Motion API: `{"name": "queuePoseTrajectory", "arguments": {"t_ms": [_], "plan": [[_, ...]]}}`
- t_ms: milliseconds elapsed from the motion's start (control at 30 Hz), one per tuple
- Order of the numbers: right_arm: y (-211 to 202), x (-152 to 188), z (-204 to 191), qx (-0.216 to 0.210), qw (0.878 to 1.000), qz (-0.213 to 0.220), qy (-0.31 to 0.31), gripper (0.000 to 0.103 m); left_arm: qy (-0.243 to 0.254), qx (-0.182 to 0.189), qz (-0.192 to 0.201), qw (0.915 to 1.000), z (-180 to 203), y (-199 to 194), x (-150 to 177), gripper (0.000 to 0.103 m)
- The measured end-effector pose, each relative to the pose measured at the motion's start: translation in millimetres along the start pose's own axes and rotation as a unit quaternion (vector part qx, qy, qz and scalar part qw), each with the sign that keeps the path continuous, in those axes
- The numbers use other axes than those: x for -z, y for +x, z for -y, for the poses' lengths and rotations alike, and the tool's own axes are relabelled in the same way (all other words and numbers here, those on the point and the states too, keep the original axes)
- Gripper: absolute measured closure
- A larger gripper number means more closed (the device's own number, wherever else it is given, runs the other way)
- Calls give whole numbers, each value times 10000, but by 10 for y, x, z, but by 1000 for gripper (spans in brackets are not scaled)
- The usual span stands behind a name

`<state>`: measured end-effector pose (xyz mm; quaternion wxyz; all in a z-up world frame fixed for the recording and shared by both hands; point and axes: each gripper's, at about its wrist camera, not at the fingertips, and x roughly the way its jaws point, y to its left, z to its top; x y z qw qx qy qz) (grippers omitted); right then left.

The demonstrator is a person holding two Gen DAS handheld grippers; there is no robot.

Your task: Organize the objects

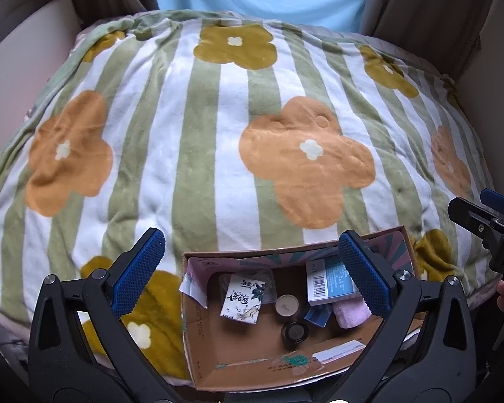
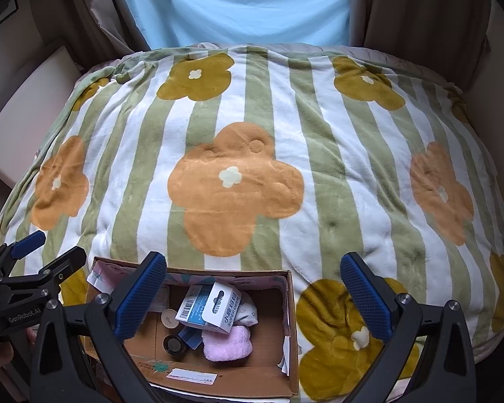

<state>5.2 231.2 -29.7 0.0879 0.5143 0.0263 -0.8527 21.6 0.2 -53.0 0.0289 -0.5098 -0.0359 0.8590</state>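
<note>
- Blue ribbed pads on black jaws frame both wrist views; the left gripper (image 1: pixel 252 275) is spread wide with nothing between its fingers, hovering over an open cardboard box (image 1: pixel 198 346).
- Equally wide open and empty, the right gripper (image 2: pixel 253 297) hangs over the box's right half and the blanket beside it.
- Each tool shows in the other's view: the right one at the right edge of the left wrist view, the left one at the left edge of the right wrist view, with a bit of a hand just below each.
- That box sits on the near edge of a striped fleece blanket (image 2: pixel 268 127), green and white with orange and mustard flowers; its top flaps are open and the floor is bare cardboard with a white label (image 2: pixel 191 376) along the near wall.
- Inside, from the left: a small white packet (image 1: pixel 242 300) printed with black script and flowers, leaning against the back-left corner.
- Beside it, a round cream-lidded jar (image 1: pixel 286 305), and just nearer the camera a dark round jar (image 1: pixel 296 333).
- To the right, a white and blue carton with a barcode (image 2: pixel 190 307) lies tilted, and a white boxed item (image 2: pixel 222 309) with a hang tab rests over it.
- A pink fluffy cloth (image 2: pixel 227 342) lies at the front right of the pile, touching the cartons; a small blue box (image 1: pixel 317 314) sits between it and the dark jar.
- Beyond the blanket, a pale blue cloth (image 2: pixel 232 3) hangs between brown curtains (image 2: pixel 410 10).
</note>
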Motion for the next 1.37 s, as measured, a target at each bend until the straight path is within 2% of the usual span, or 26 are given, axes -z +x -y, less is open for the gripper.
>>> {"name": "queuePoseTrajectory", "arguments": {"t_ms": [467, 667, 767, 867, 1133, 1367], "plan": [[-16, -8, -43, -14, 10000, -3, -68, 0, -43, -12, -30, 10000, -44, -6, 1, 0], [-12, -7, -56, -39, 10000, 13, -86, 0, 25, -128, -19, 9999, -72, -12, 23, 0], [-11, -5, -60, -42, 10000, 4, -86, 0, 43, -8, -30, 10000, -70, -7, 24, 0], [-7, -9, -70, -32, 9999, -2, -98, 0, -49, 30, 78, 10000, -82, -55, 27, 0], [6, -7, -73, -30, 9999, -15, -95, 0, -236, -234, 272, 9991, -145, -122, 30, 0], [38, 16, -62, -11, 10000, -33, -46, 0, -158, -346, 440, 9983, -189, -121, 33, 0]]}}
